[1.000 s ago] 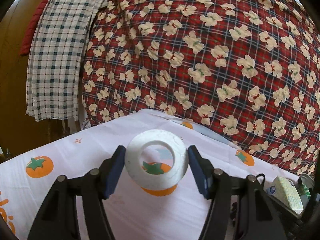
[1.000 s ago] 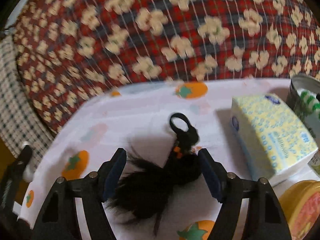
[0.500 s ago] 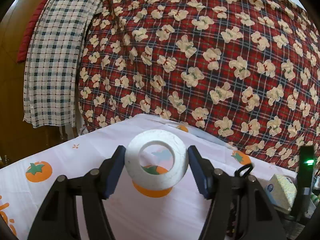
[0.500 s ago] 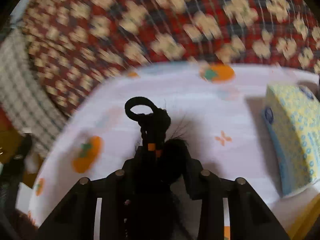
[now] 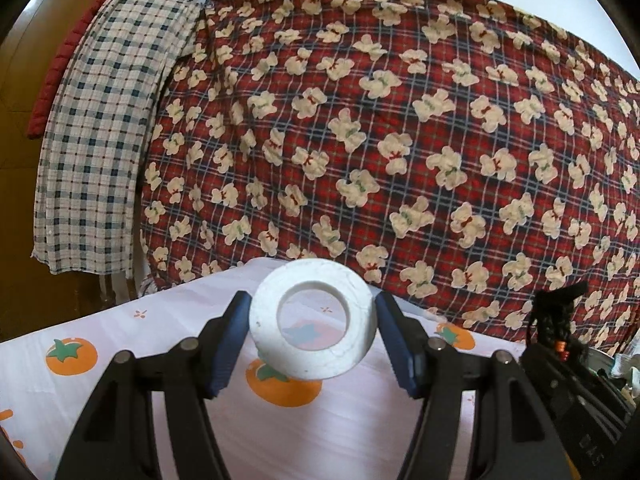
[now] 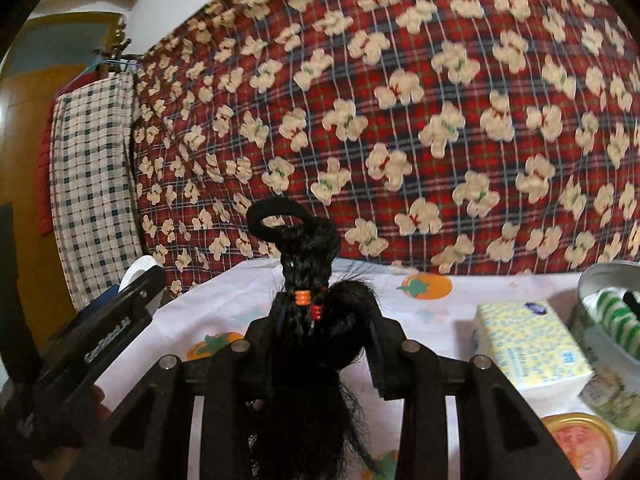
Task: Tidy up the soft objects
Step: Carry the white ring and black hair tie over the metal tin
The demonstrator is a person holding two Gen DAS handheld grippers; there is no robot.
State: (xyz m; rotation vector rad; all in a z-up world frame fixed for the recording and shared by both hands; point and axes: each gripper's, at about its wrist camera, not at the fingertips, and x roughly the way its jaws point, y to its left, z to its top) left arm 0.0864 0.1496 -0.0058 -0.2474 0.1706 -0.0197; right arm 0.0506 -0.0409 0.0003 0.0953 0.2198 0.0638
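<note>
Tongs hold 2 soft things up above the table so I can carry them: my left tongs (image 5: 312,340) squeeze the white ring (image 5: 313,324), my right tongs (image 6: 326,340) pinch the black hair tuft (image 6: 312,292).

One white ring (image 5: 313,319), one black hairpiece (image 6: 308,280), one tissue pack (image 6: 528,346), one tin (image 6: 612,320).
</note>
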